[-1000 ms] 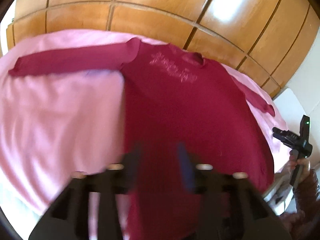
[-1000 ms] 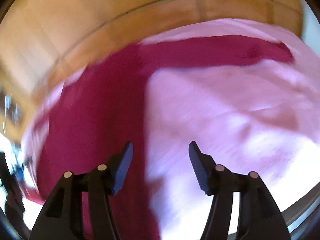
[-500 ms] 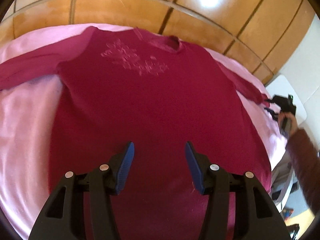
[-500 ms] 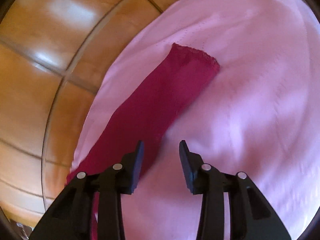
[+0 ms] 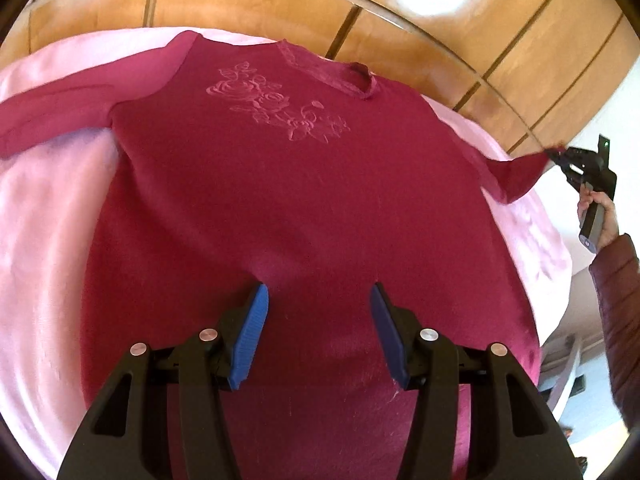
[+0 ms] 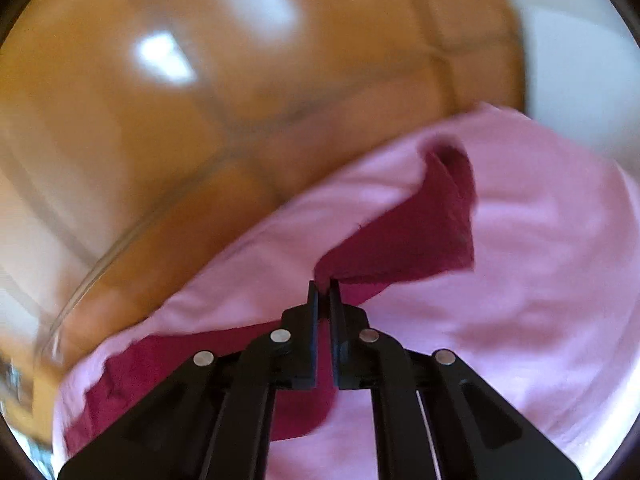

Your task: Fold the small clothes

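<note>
Right hand-held gripper (image 6: 323, 286) now clamped on sweater's (image 5: 296, 216) sleeve cuff (image 6: 432, 232), lifting it off pink bedsheet (image 6: 540, 280) | left hand-held gripper (image 5: 316, 300) spread apart, lower centre | sleeve fold begins.

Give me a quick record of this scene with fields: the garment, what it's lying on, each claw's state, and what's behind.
garment: dark red long-sleeved knit top with embossed rose pattern, spread face up
surface: pink bedsheet
left claw: open, hovering over the top's lower body, holding nothing
right claw: shut on the top's sleeve cuff, lifting it off the sheet
other sleeve: lying flat, stretched out sideways
backdrop: glossy wooden panelled headboard
fold progress: body not yet folded
</note>
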{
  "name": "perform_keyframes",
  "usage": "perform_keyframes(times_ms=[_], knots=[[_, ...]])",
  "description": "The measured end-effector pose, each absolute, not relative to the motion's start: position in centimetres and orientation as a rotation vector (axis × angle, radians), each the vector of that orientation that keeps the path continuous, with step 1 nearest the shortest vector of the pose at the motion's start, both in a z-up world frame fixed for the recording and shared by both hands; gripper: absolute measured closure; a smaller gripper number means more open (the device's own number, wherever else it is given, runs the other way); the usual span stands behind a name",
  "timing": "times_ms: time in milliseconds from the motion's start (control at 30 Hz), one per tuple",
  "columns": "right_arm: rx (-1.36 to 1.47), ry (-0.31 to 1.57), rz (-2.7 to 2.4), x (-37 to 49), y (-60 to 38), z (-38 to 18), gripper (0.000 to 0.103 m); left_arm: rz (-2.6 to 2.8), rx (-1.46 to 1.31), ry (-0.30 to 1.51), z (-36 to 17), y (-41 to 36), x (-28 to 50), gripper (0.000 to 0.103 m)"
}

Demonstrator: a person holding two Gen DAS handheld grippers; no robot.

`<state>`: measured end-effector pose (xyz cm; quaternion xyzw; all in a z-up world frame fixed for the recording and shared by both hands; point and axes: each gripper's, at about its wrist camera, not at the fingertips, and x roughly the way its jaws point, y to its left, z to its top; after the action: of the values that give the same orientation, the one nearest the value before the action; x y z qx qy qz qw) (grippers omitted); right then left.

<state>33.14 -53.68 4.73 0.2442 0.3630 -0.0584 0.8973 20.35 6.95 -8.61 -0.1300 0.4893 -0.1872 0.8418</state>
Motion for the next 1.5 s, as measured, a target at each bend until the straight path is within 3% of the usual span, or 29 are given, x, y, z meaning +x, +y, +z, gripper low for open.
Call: perform_keyframes(times_ms=[200, 433, 500, 533, 567, 700, 1033, 1300, 1333, 1400, 1500], knots=[[0.365, 0.769, 0.122, 36.1, -42.0, 6.5, 0.099, -0.387, -0.333, 1.005, -7.9, 8.3, 20.4, 0.052], [0.238, 0.859, 0.378, 38.1, -25.9, 3.9, 0.098, -0.379, -0.397, 0.978, -7.0, 9.6, 22.0, 0.051], [0.213, 0.871, 0.407, 38.1, -23.3, 3.2, 0.085, -0.380, -0.422, 0.968, -6.7, 10.0, 22.9, 0.051], [0.199, 0.880, 0.429, 37.9, -22.0, 2.8, 0.059, -0.381, -0.435, 0.962, -6.5, 10.2, 23.4, 0.051], [0.200, 0.882, 0.440, 38.3, -21.5, 2.7, 0.048, -0.379, -0.444, 0.956, -6.2, 10.4, 23.8, 0.051], [0.204, 0.864, 0.456, 36.4, -21.1, 3.2, 0.046, -0.378, -0.484, 0.934, -5.8, 10.8, 26.1, 0.051], [0.277, 0.932, 0.148, 28.5, -34.5, -0.8, 0.045, -0.419, -0.546, 0.950, -6.2, 7.8, 34.2, 0.052], [0.416, 0.971, -0.011, 29.1, -39.2, -4.5, 0.038, -0.434, -0.499, 1.038, -8.3, 2.4, 40.1, 0.052], [0.438, 0.971, -0.016, 29.7, -39.2, -4.9, 0.038, -0.438, -0.491, 1.040, -8.4, 1.9, 40.5, 0.056], [0.474, 0.966, -0.022, 31.1, -38.9, -5.4, 0.038, -0.424, -0.451, 1.035, -8.5, 1.0, 41.1, 0.086], [0.495, 0.965, -0.032, 32.0, -38.9, -5.8, 0.037, -0.424, -0.470, 0.978, -7.1, 1.3, 41.0, 0.094]])
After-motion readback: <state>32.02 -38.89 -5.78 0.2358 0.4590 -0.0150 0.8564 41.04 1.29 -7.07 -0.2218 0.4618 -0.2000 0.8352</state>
